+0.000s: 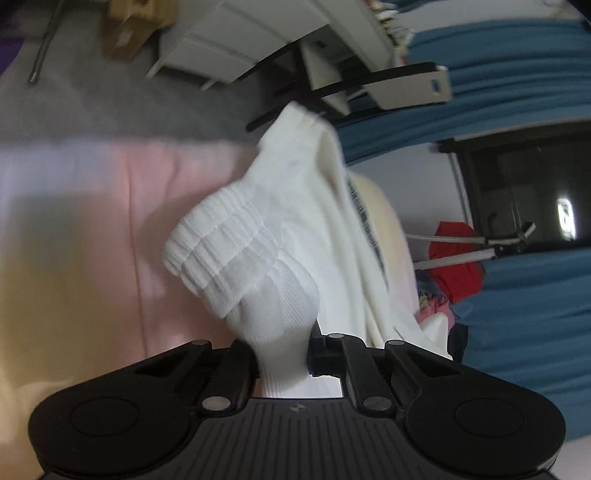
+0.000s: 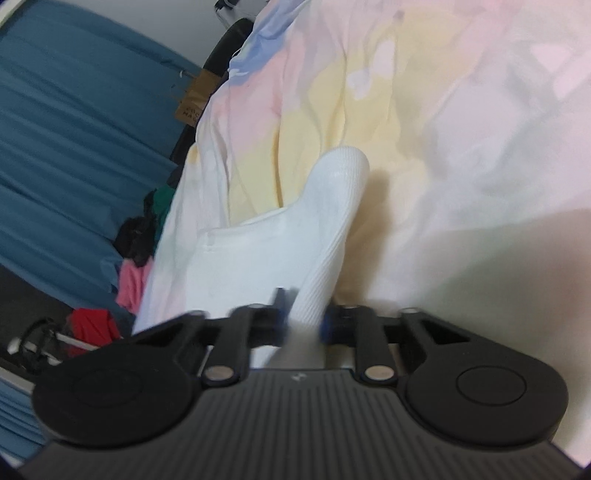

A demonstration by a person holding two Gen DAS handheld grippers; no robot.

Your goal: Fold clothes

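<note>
A white ribbed sock point(image 1: 258, 251) fills the middle of the left wrist view. My left gripper point(image 1: 282, 356) is shut on it near its cuff end, and the sock hangs in the air over a pastel bedsheet point(image 1: 92, 221). In the right wrist view the sock's rounded toe end point(image 2: 332, 206) sticks out past my right gripper point(image 2: 304, 317), which is shut on it over the same pastel sheet point(image 2: 443, 110). Both views are tilted and blurred. The fingertips are mostly hidden by the sock.
A pile of red point(image 1: 458, 254) and pink clothes point(image 2: 131, 286) lies beside the bed. Blue curtains point(image 2: 74, 147) hang behind. A white drawer unit point(image 1: 251, 37), a cardboard box point(image 1: 133, 26) and a dark screen point(image 1: 524, 192) stand around the grey floor.
</note>
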